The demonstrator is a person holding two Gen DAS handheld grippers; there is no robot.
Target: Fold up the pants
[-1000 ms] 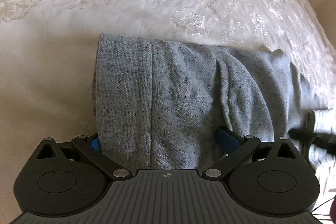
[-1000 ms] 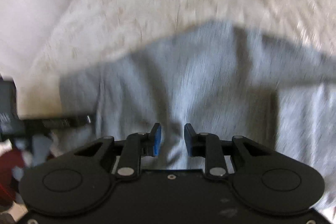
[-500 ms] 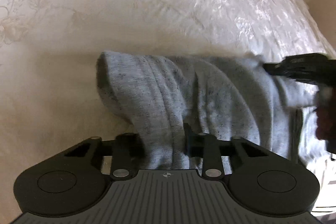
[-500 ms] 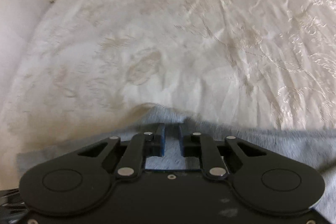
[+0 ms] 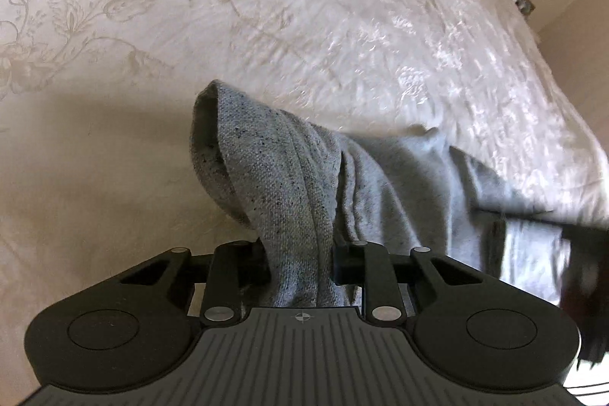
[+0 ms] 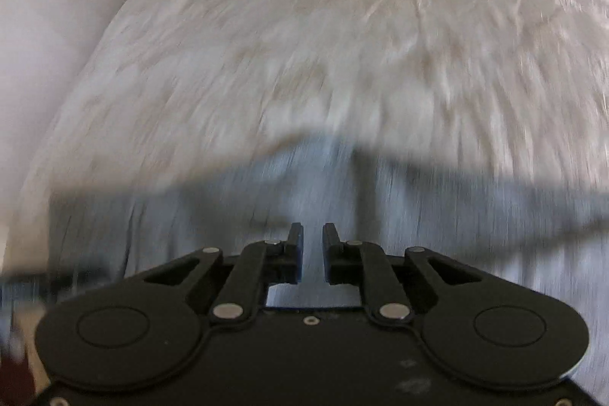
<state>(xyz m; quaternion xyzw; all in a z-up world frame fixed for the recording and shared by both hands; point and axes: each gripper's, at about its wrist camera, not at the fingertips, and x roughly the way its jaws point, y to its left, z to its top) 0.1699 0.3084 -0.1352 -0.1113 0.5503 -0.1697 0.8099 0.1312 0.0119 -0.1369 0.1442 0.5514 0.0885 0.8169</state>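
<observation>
presently the grey pants [image 5: 384, 185] lay on the cream bedspread [image 5: 266, 6], bunched lengthwise, with the long axis running from the left gripper [image 5: 300, 263] out toward the right edge of the left wrist view. one end was raised off the bed and gathered between the left gripper's jaws; they had just been closing, and now they pinched a thick fold of the cloth, standing narrow with the fabric filling the gap. beyond the jaws the hem curled over into an open, rounded loop facing left and away. the rest sagged down to the bed in soft vertical pleats.

fabric: heathered grey knit, flecked with dark specks, coarse weave plainly visible near the jaws, a stitched seam running along the fold. bedspread: pale, glossy, embossed with a leaf-and-flower pattern, finely crinkled where the light struck it.

in the right wrist view the scene was heavily blurred. the right gripper [image 6: 313, 250] hung over the grey cloth [image 6: 228, 215], its black fingers [image 6: 295, 255] close together with a slim gap between them; the jaws had just been opening slightly. whether any cloth sat in that gap could not be told. a dark blurred shape at the right edge of the left view was likely this gripper.
</observation>
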